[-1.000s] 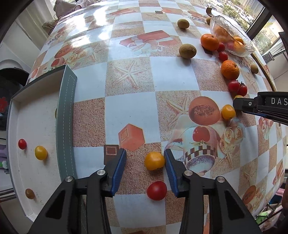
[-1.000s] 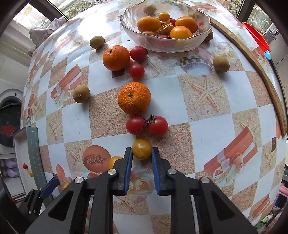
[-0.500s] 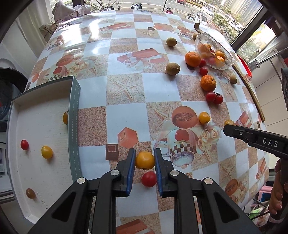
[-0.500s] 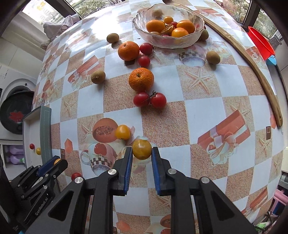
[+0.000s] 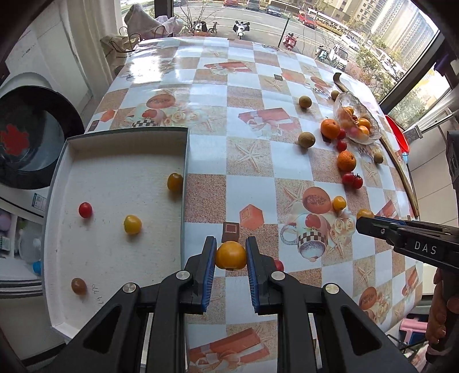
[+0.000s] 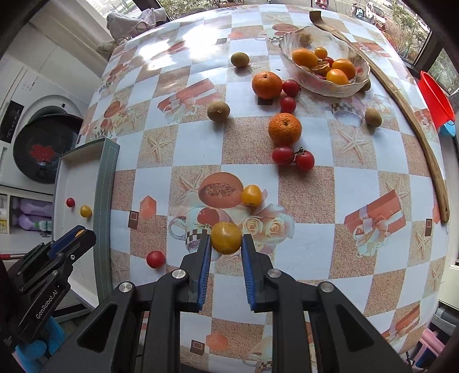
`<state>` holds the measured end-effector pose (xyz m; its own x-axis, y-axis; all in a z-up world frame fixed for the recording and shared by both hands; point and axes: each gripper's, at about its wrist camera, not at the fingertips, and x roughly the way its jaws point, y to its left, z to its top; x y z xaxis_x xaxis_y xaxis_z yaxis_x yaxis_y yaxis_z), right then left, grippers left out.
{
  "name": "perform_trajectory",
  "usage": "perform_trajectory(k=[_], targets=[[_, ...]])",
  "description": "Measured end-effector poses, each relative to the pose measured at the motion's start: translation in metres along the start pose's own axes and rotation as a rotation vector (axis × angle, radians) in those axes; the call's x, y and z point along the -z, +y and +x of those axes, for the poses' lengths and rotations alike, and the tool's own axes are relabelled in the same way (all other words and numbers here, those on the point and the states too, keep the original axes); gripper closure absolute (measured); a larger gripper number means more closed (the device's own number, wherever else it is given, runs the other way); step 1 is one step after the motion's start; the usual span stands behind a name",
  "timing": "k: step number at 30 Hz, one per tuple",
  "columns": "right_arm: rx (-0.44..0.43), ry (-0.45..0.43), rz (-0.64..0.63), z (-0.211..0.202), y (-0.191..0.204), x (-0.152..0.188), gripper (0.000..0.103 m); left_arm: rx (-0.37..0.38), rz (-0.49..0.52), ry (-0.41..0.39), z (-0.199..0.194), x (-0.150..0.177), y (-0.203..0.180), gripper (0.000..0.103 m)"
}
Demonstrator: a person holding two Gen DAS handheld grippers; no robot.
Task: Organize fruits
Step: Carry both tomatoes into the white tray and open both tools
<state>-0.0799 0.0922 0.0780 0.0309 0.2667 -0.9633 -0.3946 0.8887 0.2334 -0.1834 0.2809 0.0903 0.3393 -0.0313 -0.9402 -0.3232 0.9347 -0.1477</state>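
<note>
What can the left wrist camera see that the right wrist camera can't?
Only the left wrist view shows the whole inside of the white tray, with four small fruits, and a street with parked vehicles outside. Only the right wrist view shows the washing machine's control panel. Both show the glass bowl of fruit, two oranges, and each gripper shut on a yellow tomato: left gripper, right gripper.

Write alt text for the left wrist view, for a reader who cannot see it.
The left gripper is shut on a yellow-orange tomato above a patterned tablecloth. To its left a shallow white tray holds four small tomatoes; far right, oranges, red tomatoes and brown fruits lie near a glass bowl. The right gripper enters from the right.
</note>
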Motion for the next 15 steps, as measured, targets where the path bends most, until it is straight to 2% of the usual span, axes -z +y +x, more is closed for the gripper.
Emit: perform_trajectory(k=[15], targets=[[-0.047, 0.031, -0.24, 0.017, 0.121, -0.02, 0.08, -0.1, -0.199, -0.037, -0.016, 0.021, 0.104, 0.081]])
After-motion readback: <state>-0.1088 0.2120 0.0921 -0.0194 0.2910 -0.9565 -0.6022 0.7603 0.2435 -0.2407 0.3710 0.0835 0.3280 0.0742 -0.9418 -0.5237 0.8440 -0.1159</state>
